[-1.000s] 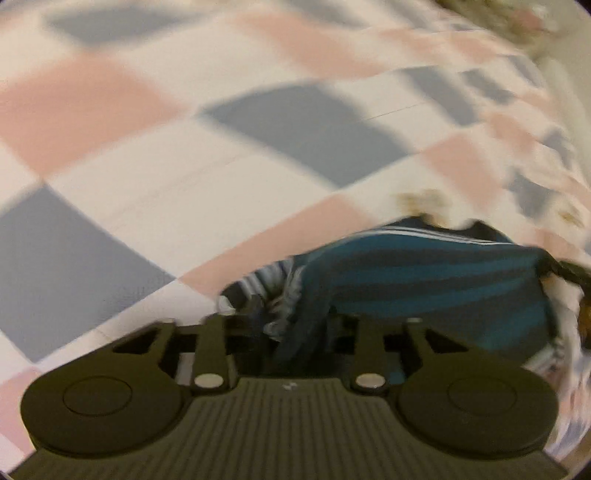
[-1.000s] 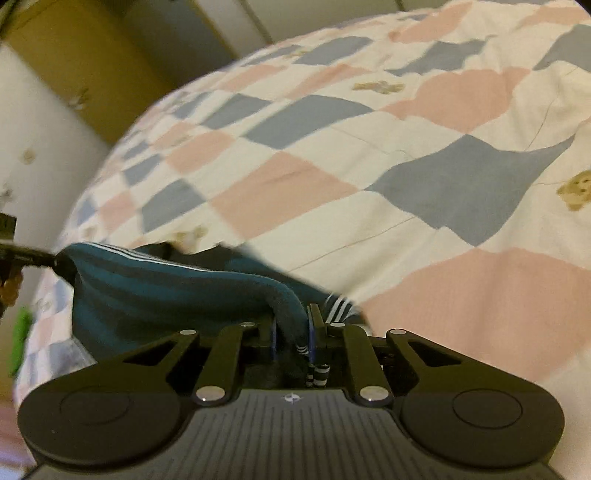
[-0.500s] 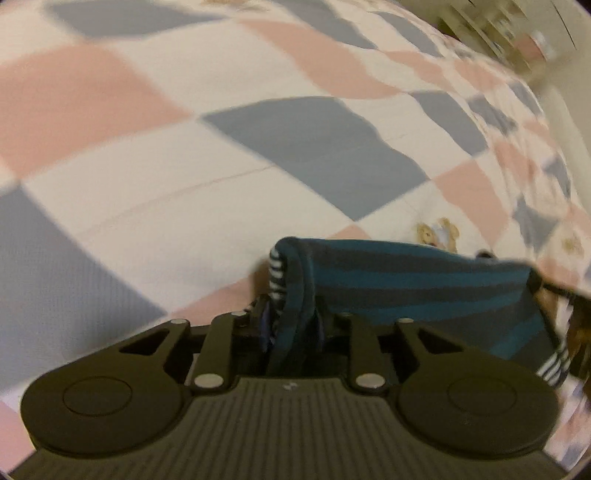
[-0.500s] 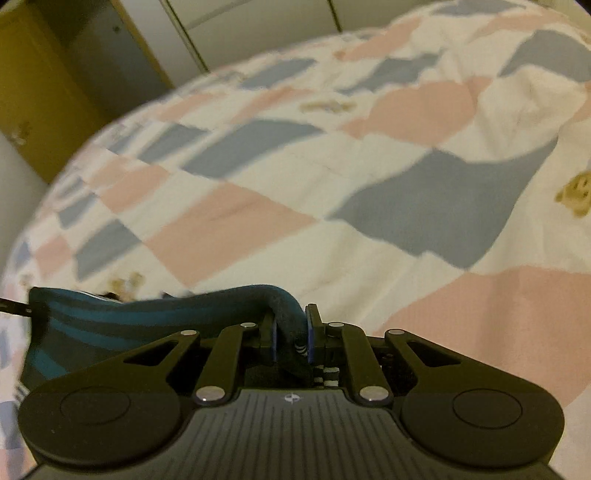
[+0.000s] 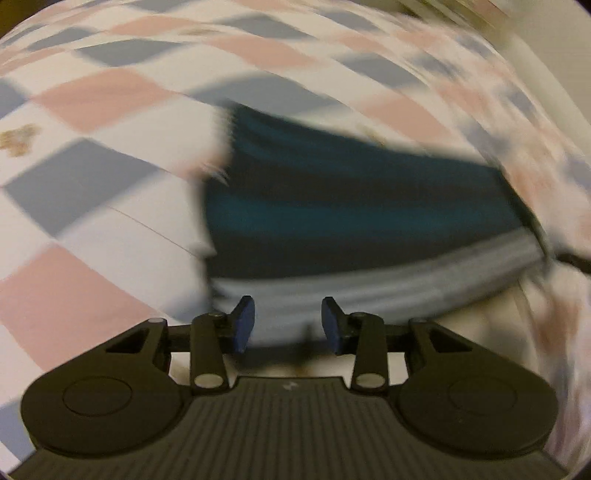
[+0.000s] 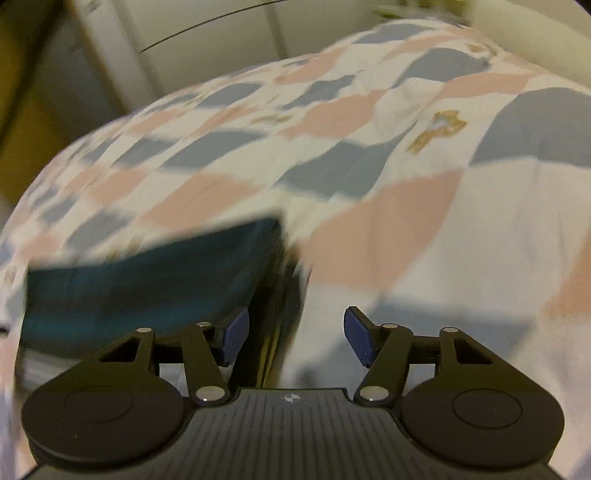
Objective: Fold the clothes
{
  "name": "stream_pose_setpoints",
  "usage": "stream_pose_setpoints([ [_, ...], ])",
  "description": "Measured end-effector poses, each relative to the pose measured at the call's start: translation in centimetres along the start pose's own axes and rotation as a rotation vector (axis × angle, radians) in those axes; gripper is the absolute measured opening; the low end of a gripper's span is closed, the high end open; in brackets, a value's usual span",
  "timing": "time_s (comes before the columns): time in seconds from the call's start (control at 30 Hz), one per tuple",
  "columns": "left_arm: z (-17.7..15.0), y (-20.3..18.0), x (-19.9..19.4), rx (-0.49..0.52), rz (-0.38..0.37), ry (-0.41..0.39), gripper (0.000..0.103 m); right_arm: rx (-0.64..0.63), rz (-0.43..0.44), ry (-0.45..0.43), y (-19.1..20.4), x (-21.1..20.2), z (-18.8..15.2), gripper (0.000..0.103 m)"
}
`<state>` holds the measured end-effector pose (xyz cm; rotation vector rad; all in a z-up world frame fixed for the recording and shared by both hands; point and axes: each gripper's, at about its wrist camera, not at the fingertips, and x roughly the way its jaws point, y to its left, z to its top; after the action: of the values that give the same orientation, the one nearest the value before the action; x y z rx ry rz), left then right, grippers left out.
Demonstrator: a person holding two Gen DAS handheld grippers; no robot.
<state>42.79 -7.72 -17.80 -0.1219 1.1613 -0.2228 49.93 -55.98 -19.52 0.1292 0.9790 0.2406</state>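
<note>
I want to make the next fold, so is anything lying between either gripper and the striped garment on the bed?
Nothing visible: the teal striped garment lies on the checked quilt directly ahead of the open left gripper and right gripper.

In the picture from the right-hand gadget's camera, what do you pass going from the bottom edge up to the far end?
Right gripper with its blue pads apart → teal striped garment lying on the bed → checked quilt → pale cupboard doors at the back.

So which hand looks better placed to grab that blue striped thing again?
Probably the left gripper: the teal striped garment lies straight ahead of its open jaws. The right gripper, jaws just opened, has it off to one side.
</note>
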Motion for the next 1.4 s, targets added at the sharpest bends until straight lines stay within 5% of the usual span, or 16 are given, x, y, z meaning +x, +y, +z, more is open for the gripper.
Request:
stream_pose_setpoints([
  [0.2,-2.9,-3.0,2.7,-0.051,-0.053,0.055,0.034,-0.204,0.046,0.035,4.7,-0.4,-5.7,0.049],
  [0.33,-2.8,-5.1,4.1,0.148,0.039,0.042,0.038,-0.328,0.029,-0.04,5.8,0.9,-6.3,0.048],
  [0.37,-2.7,-5.5,4.7,0.198,0.063,0.047,0.038,-0.377,0.056,-0.032,6.0,1.2,-6.4,0.024],
  [0.4,-2.7,-5.5,5.1,0.203,0.068,0.055,0.038,-0.425,0.082,-0.025,6.1,1.6,-6.5,0.014],
  [0.5,-2.5,-4.9,5.7,0.195,0.063,0.065,0.037,-0.463,0.162,0.006,4.4,1.1,-5.5,0.01],
  [0.6,-2.7,-4.4,6.1,0.188,0.069,0.083,0.037,-0.339,0.223,0.029,0.3,0.7,-3.9,0.006],
  [0.73,-3.2,-3.8,5.7,0.15,0.079,0.127,0.041,-0.141,0.166,0.208,-3.8,4.2,-4.7,0.001],
  [0.8,-4.1,-2.7,4.1,0.041,0.063,0.123,0.044,-0.053,0.136,0.281,-5.4,5.3,-5.4,0.001],
  [0.87,-5.2,-1.1,2.4,-0.133,0.015,0.109,0.045,0.088,0.165,0.207,-5.9,3.0,-5.8,0.007],
  [0.93,-6.4,0.7,1.7,-0.37,-0.043,0.056,0.064,0.253,0.186,0.142,-6.2,0.6,-6.7,0.033],
  [0.97,-7.0,1.7,1.3,-0.488,-0.072,0.029,0.068,0.354,0.225,0.114,-6.1,0.0,-7.6,0.061],
  [1.0,-7.6,2.5,1.2,-0.592,-0.094,-0.011,0.069,0.454,0.263,0.086,-6.0,-0.5,-8.4,0.071],
  [1.1,-8.0,4.0,2.8,-0.853,-0.152,-0.127,0.07,0.666,0.325,0.045,-5.3,0.3,-9.8,0.078],
  [1.3,-8.3,6.3,8.1,-1.077,-0.189,-0.195,0.067,0.884,0.321,0.004,-3.7,4.7,-10.4,0.08],
  [1.37,-7.8,6.8,8.7,-1.079,-0.174,-0.203,0.054,0.909,0.288,-0.028,-3.6,5.7,-10.0,0.08],
  [1.4,-7.2,7.0,8.8,-1.058,-0.153,-0.192,0.039,0.921,0.292,-0.042,-3.7,6.2,-9.8,0.065],
])
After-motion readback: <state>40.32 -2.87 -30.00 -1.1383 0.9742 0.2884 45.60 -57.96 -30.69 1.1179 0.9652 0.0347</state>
